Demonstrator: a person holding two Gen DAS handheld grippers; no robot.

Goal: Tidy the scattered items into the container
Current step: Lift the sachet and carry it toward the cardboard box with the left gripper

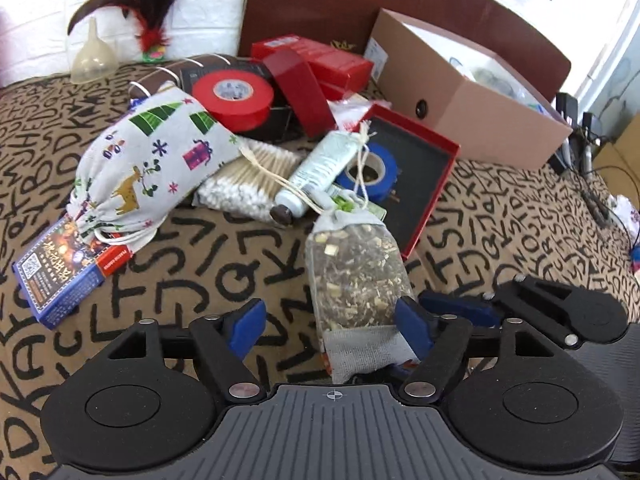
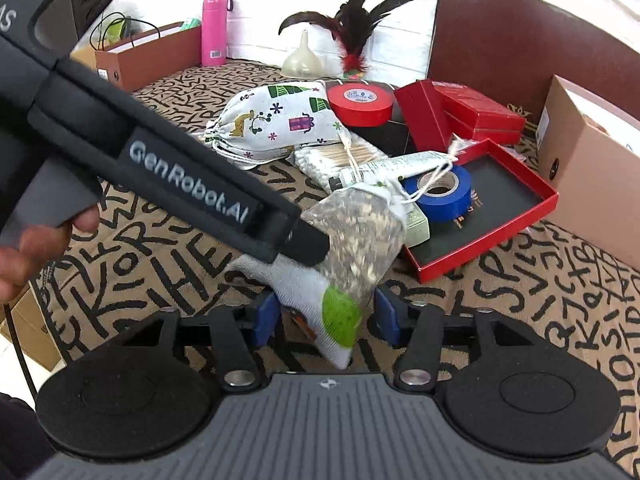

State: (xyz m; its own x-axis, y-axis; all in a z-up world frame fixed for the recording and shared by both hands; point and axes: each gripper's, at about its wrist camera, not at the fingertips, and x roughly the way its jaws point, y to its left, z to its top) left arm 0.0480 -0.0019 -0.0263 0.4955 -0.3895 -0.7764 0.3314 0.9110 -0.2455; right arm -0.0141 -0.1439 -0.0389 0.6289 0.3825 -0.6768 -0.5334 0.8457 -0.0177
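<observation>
Both grippers' jaws stand wide around the herb sachet [image 1: 356,280] on letter-patterned cloth [image 1: 180,272] near white brick wall [image 1: 208,12]

Sachet [image 1: 356,280]: clear film, grey knit cloth ends. Red tape [image 1: 234,100] glossy plastic. Box [image 1: 472,116] matt cardboard.

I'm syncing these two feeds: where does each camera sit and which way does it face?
Left wrist: on the left claw, facing the clutter and cardboard box; right claw's fingers show.
Right wrist: on the right claw, facing the pile; left claw's body and a hand cross it.
Shared: herb sachet, blue tape.
</observation>
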